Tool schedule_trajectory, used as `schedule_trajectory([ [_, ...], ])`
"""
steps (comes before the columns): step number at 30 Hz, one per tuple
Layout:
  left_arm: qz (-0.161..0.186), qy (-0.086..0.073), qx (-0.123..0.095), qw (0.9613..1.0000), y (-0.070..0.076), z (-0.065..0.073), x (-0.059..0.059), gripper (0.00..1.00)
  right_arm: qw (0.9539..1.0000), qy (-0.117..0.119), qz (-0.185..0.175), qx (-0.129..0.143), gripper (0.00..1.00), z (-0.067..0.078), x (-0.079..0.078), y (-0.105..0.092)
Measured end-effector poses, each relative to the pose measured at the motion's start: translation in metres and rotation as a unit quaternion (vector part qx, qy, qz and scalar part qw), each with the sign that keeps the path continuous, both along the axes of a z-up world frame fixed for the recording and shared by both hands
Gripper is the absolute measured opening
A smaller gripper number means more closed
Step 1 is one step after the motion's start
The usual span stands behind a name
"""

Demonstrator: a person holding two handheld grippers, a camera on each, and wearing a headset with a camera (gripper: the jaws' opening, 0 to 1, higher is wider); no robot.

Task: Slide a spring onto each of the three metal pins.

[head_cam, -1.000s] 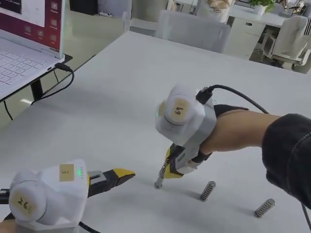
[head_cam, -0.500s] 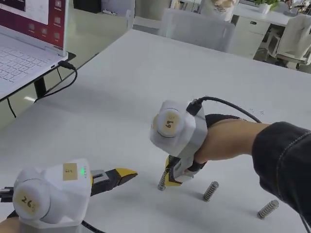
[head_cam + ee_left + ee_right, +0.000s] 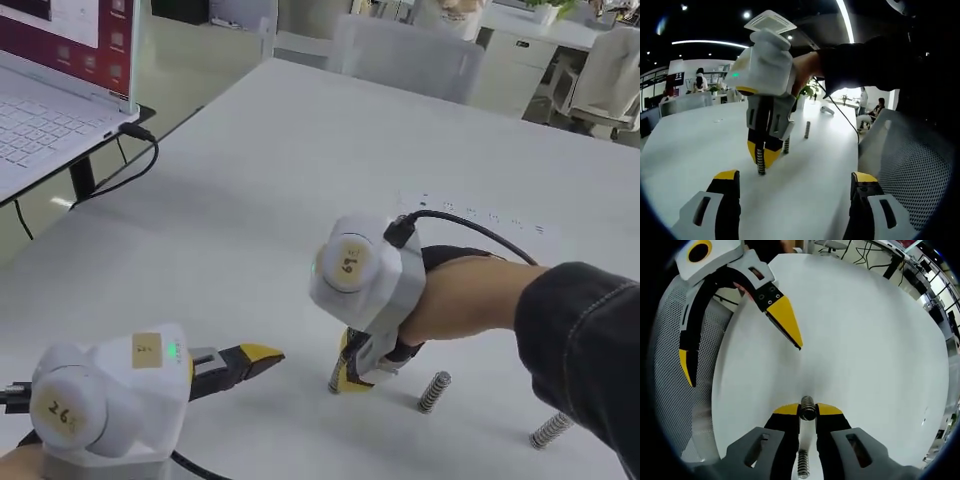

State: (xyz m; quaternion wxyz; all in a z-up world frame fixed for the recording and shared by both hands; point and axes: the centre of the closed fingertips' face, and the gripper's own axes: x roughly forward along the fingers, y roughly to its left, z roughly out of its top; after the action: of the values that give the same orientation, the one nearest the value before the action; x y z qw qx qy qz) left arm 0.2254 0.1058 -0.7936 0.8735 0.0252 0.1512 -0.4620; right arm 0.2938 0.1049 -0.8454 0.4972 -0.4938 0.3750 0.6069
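Clamps coiled grey metal spring (image 3: pixel 808 408) upright in right hand-held gripper (image 3: pixel 346 377), likely for threading, left hand-held gripper (image 3: pixel 795 176) gaping idle beside it.

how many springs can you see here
3. One spring held in the right claw, lower end at the table; a second spring stands beside it; a third spring farther along, by the sleeve, which may hide more.

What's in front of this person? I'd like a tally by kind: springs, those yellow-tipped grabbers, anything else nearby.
Small coiled metal springs: 3
Yellow-tipped white handheld grippers: 2 (left gripper, right gripper)
Open white laptop: 1
Total: 6
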Motion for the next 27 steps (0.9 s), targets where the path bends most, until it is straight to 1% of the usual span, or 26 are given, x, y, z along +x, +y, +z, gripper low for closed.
schedule_trajectory([
  [6,-0.001,0.001,0.0,1.0,-0.001,0.0,0.0,0.88,1.0,0.005,-0.008,0.002,0.11,-0.002,0.0,-0.003],
  [14,-0.003,0.002,0.001,1.0,-0.002,-0.001,0.002,0.89,0.9996,0.009,-0.022,0.012,0.15,-0.001,0.002,-0.008],
  [22,-0.004,0.0,0.004,1.0,-0.001,0.0,0.004,0.89,0.9988,0.013,-0.039,0.025,0.16,0.003,-0.001,-0.016],
  [25,-0.006,-0.001,0.006,1.0,-0.001,0.001,0.005,0.89,0.9977,0.021,-0.051,0.039,0.16,0.006,-0.004,-0.018],
  [27,-0.007,-0.001,0.007,0.9999,-0.002,0.001,0.005,0.89,0.9975,0.019,-0.054,0.042,0.16,0.007,-0.005,-0.02],
])
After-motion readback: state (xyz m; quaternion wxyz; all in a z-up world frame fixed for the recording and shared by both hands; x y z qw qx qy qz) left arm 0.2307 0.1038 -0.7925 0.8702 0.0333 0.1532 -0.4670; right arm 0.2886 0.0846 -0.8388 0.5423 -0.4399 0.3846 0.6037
